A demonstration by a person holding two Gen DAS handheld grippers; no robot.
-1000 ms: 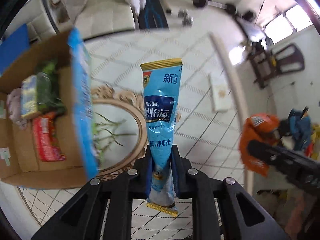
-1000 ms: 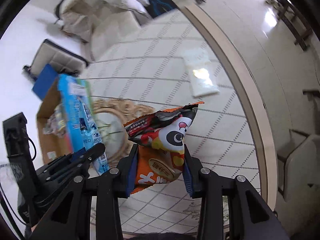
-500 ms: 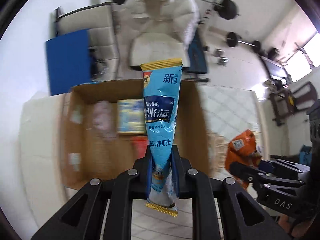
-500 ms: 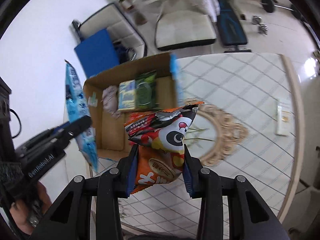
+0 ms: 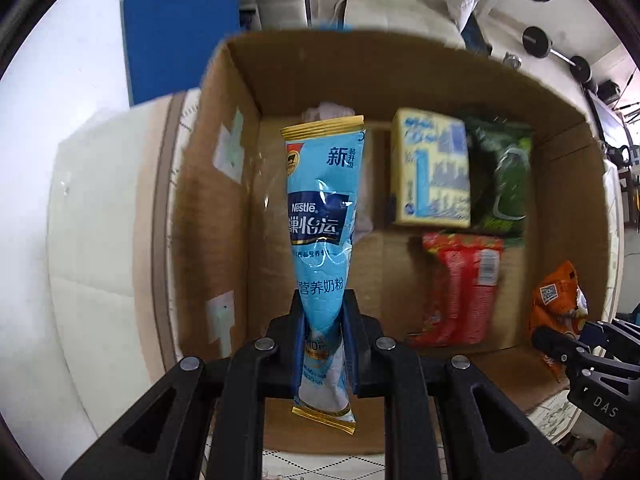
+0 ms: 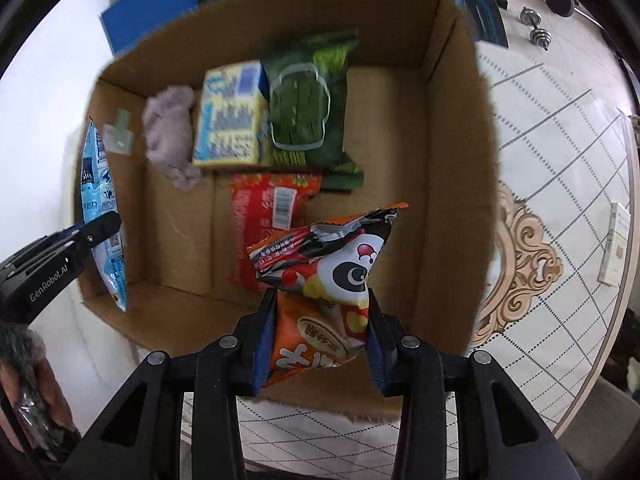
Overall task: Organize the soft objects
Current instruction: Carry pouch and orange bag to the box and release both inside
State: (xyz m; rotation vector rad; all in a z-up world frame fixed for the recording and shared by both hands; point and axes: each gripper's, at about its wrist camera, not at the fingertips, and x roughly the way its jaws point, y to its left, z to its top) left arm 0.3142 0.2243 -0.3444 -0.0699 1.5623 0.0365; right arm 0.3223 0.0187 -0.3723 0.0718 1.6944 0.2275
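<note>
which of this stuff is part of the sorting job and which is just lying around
Part of the job:
- blue Nestle pouch in the left gripper
- orange snack bag in the right gripper
- cardboard box holding the red packet, green packet, yellow pack and lilac cloth

Just lying about:
- white card on the table
- blue board
- dumbbells

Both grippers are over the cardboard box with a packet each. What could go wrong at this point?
The left gripper pinches the blue milk powder sachet near its bottom end, so the long top could swing or slip.

The right gripper grips only the lower part of the puffy orange snack bag; released here, it would likely land on the red packet, not the bare box floor.
</note>
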